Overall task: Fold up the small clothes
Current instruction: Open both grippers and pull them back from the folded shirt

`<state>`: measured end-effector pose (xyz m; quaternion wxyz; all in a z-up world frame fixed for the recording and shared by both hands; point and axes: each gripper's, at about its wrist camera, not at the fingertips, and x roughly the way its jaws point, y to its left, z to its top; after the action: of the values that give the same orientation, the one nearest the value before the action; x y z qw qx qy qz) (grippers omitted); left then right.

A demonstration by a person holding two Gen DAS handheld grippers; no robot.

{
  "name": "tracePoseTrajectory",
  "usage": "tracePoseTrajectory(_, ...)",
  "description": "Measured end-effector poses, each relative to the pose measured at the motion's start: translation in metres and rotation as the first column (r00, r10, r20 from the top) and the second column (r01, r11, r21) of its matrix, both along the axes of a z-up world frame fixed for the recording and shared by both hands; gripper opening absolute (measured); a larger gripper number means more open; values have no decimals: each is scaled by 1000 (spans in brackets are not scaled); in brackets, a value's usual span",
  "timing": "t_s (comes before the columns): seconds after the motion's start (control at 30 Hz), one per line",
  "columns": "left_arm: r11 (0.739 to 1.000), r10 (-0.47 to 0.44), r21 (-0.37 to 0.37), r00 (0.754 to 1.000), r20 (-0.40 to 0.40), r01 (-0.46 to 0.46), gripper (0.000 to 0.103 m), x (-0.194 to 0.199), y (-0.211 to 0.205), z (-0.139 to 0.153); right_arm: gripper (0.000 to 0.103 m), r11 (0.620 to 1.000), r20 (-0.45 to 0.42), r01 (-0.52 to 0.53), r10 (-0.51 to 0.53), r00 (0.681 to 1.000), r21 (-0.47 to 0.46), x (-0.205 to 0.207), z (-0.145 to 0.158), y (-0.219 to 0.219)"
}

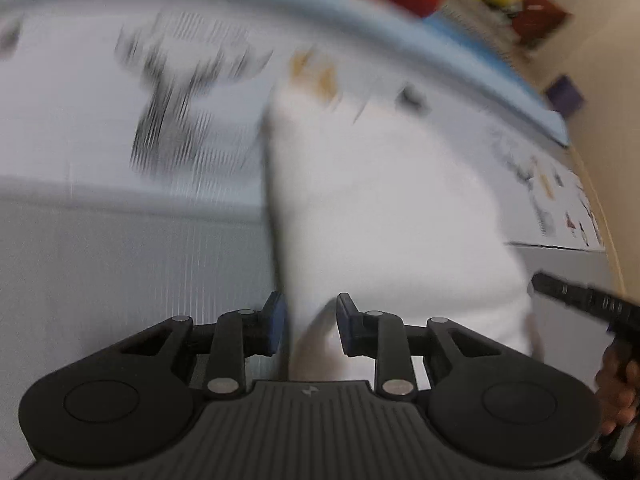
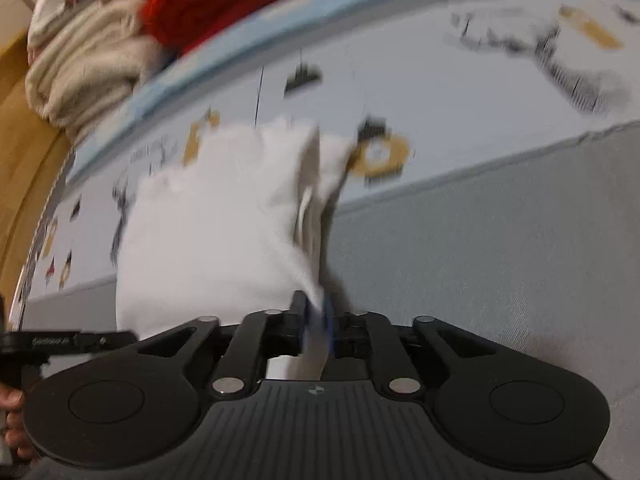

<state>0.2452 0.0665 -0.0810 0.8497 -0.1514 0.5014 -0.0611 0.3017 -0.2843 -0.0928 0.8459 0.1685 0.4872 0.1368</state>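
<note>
A small white garment hangs stretched between both grippers above a grey surface; both views are motion-blurred. My left gripper has its jaws apart, with the garment's left edge passing between the blue pads. My right gripper is shut on the garment's right corner; the cloth spreads to the left of it. The right gripper's tip shows at the right edge of the left wrist view, and the left gripper's tip at the left edge of the right wrist view.
A pale patterned sheet with a blue border lies beyond the grey surface. Beige and red folded cloths are piled at the back. A wooden edge runs along the side.
</note>
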Motion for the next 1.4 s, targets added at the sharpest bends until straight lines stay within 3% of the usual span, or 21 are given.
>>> tracePoseTrajectory(0.07,999,-48,-10,996,74,49,30,-2,-10,10,23,1000,84,-6,5,996,5,-1,12,1)
tracePoseTrajectory(0.17,995,-99,-7,993,71,99,30,3,-23,1,25,996,98,-70,63,993,63,-1,9,7)
tracePoseTrajectory(0.27,988,-128,92,992,17,126,29,8,-30,-18,26,989,6,-138,138,990,-47,4,-12,25)
tracePoseTrajectory(0.33,986,-132,103,991,31,128,30,6,-32,-13,26,978,-87,-139,127,988,-155,7,-29,30)
tracePoseTrajectory(0.37,986,-133,109,990,36,128,30,4,-32,-10,26,978,-95,-123,109,990,-166,6,-31,27)
tracePoseTrajectory(0.57,981,-141,142,989,42,134,30,-2,-39,-7,28,994,37,-47,50,998,-94,0,-7,14)
tracePoseTrajectory(0.7,983,-131,136,990,45,124,31,-5,-38,-5,29,991,68,-111,116,991,-72,-4,-2,21)
tracePoseTrajectory(0.9,981,-127,149,991,29,121,32,-11,-38,-7,30,955,-72,-191,179,981,-225,-9,-30,36)
tracePoseTrajectory(1.0,977,-126,174,992,-17,127,43,-15,-38,-14,37,955,-75,-178,164,984,-239,-9,-32,34)
tracePoseTrajectory(1.1,952,-122,265,983,-136,155,54,-21,-39,-31,41,939,-82,-179,161,983,-294,-15,-32,35)
tracePoseTrajectory(1.13,949,-113,278,985,-131,146,58,-24,-38,-29,42,939,-74,-172,157,985,-299,-19,-29,34)
tracePoseTrajectory(1.23,921,-51,387,999,19,39,60,-42,-36,2,43,939,6,-113,122,993,-324,-32,-8,29)
tracePoseTrajectory(1.33,885,-51,464,982,184,-41,91,-69,-42,46,47,951,131,-30,74,989,-308,-53,22,18)
tracePoseTrajectory(1.4,885,-74,461,960,269,-61,96,-92,-49,74,51,962,211,18,42,977,-274,-69,45,9)
